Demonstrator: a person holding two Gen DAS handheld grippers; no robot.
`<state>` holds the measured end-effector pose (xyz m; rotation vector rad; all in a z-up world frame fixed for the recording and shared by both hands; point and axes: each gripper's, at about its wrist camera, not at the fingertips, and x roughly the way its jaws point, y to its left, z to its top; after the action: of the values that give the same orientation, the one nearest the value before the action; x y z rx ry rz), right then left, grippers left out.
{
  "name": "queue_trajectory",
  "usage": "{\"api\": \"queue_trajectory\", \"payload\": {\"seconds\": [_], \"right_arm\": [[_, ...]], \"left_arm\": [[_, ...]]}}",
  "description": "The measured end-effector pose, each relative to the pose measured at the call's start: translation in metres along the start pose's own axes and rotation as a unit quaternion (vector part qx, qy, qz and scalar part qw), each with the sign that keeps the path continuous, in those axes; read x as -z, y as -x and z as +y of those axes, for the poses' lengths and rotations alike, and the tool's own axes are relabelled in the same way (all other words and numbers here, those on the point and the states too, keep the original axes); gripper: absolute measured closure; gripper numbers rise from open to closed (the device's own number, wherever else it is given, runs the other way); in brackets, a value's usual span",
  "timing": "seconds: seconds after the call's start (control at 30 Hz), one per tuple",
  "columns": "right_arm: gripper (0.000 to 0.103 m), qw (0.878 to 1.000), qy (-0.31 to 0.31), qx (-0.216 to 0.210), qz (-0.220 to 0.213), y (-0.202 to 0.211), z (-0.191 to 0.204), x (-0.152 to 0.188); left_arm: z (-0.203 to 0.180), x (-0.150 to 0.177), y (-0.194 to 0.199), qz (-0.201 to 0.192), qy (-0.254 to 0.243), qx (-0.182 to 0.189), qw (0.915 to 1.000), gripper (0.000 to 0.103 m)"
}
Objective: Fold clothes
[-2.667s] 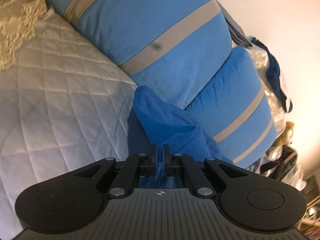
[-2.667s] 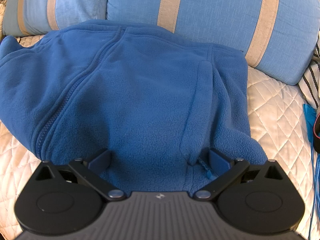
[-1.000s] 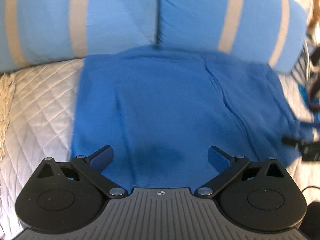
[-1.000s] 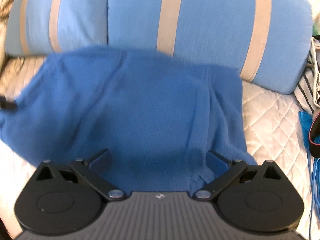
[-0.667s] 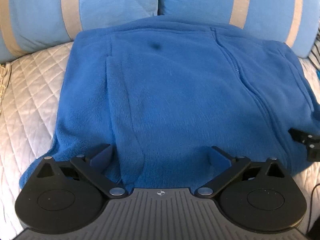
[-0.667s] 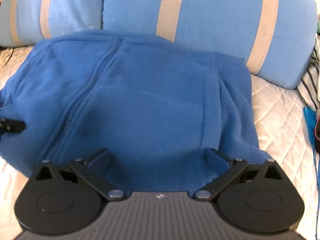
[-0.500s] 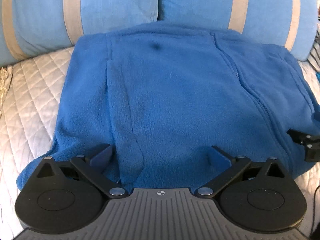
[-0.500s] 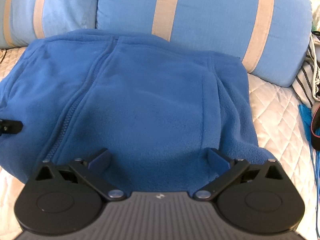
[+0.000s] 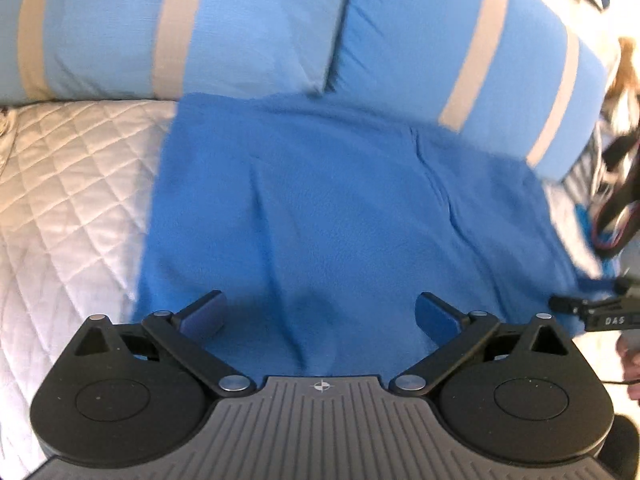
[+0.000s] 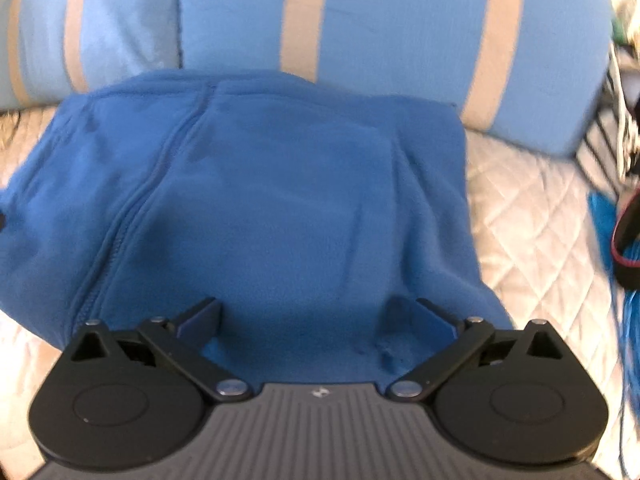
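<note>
A blue fleece jacket lies flat on a quilted white bedspread, its far edge against two striped pillows. My left gripper hovers open over the jacket's near edge, nothing between its fingers. In the right wrist view the same jacket shows its zipper running down the left side. My right gripper is open too, with the near hem bunched between its spread fingers. The tip of the right gripper peeks in at the right edge of the left wrist view.
Two light-blue pillows with tan stripes stand along the back. To the right lie a black and red strap, blue cords and striped fabric. Bare quilt shows right of the jacket.
The left gripper let go of a pinched fold and opened. Both views swung a little in the last half second; the jacket stays spread flat. The right gripper stays open.
</note>
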<state>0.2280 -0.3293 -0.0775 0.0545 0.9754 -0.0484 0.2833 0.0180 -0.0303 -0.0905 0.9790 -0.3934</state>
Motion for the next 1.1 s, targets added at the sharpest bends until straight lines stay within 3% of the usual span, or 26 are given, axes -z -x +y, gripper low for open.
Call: {"api": "queue_trajectory", "payload": {"seconds": [0.1,0.27,0.47,0.6,0.73,1.1], "right_arm": [[0.001,1.000,-0.016,-0.020,0.007,0.004,-0.023,-0.007],[0.000,0.999,-0.036,-0.039,0.010,0.008,-0.054,-0.023],[0.000,0.990,-0.104,-0.096,0.025,0.001,-0.106,-0.043],[0.000,0.980,-0.147,-0.128,0.030,-0.010,-0.135,-0.048],[0.000,0.966,-0.199,-0.161,0.031,-0.026,-0.159,-0.047],[0.000,0.939,-0.249,-0.231,0.045,-0.068,-0.182,-0.040]], "left_arm": [[0.026,-0.012,0.015,-0.008,0.021,-0.009,0.9997,0.000],[0.064,-0.024,0.033,-0.021,0.068,0.016,0.9973,0.000],[0.103,-0.037,0.031,-0.014,0.121,0.108,0.9867,0.000],[0.131,-0.036,0.019,-0.020,0.183,0.155,0.9706,0.000],[0.150,-0.033,0.001,-0.021,0.221,0.162,0.9617,0.000],[0.173,-0.025,-0.041,-0.006,0.237,0.192,0.9525,0.000]]}}
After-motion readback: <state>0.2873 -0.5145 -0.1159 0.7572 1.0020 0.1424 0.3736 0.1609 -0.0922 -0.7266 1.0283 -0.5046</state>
